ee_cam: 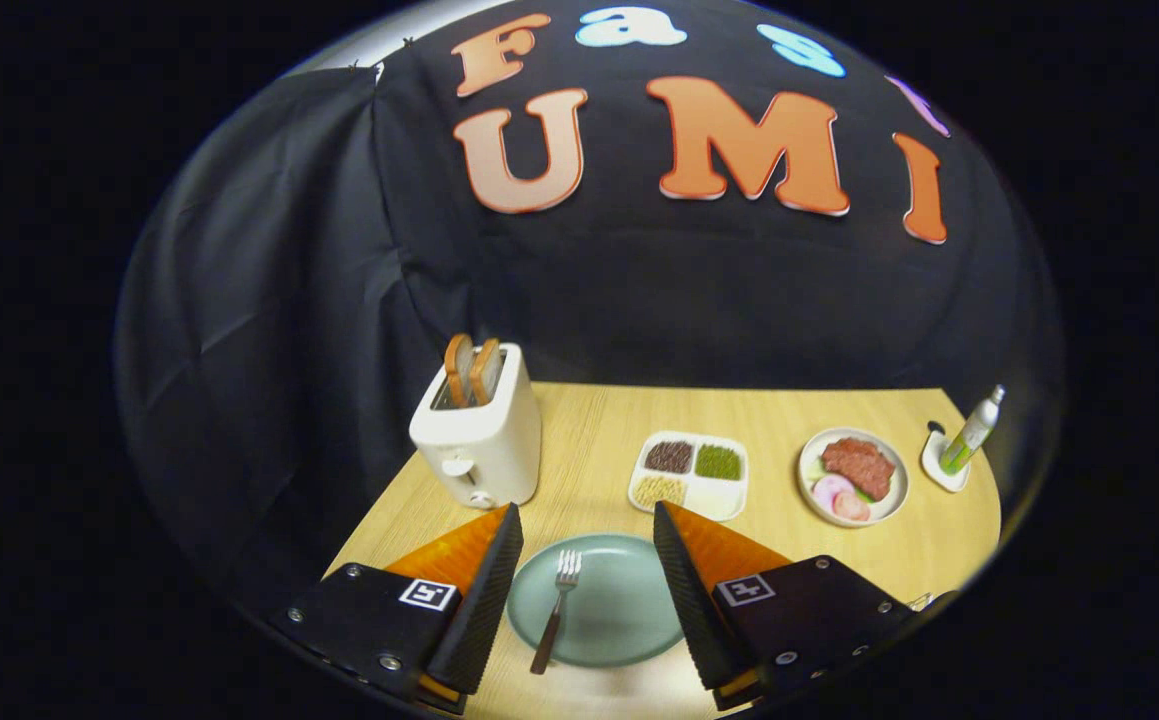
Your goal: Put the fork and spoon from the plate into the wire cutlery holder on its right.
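We hold our tool [587, 530] with its fingers wide apart over the green plate [619, 610], so the fork [554, 605] lies between them, ready to grab.

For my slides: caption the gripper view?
Open gripper hovers over a green plate holding a fork, fingers apart either side.
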Demonstrator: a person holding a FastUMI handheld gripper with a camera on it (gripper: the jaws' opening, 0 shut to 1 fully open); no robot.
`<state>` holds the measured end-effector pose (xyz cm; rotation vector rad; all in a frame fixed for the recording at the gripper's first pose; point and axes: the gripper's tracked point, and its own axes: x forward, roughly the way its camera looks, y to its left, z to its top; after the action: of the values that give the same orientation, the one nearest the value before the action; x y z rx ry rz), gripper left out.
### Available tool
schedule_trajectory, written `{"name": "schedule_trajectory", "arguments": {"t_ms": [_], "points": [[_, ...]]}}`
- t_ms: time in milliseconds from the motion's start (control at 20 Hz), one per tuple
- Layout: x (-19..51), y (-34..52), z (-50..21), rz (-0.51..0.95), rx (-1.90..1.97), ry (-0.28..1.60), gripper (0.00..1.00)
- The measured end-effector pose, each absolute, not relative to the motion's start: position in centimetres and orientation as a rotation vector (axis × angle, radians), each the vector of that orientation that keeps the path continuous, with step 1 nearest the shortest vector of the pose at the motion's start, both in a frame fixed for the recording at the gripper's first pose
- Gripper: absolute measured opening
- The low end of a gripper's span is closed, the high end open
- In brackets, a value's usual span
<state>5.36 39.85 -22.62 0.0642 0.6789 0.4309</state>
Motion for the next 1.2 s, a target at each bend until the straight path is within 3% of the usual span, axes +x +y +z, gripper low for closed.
{"name": "schedule_trajectory", "arguments": {"t_ms": [300,750,900,1150,1200], "points": [[2.1,42.1,-30.8,0.457,0.019,1.043,0.79],[-0.4,42.9,-38.5,0.429,-0.073,1.389,0.66],[-0.2,43.0,-40.1,0.404,-0.087,1.421,0.57],[-1.1,43.9,-41.9,0.388,-0.100,1.483,0.19],[-0.9,44.0,-42.1,0.379,-0.100,1.480,0.16]]}}
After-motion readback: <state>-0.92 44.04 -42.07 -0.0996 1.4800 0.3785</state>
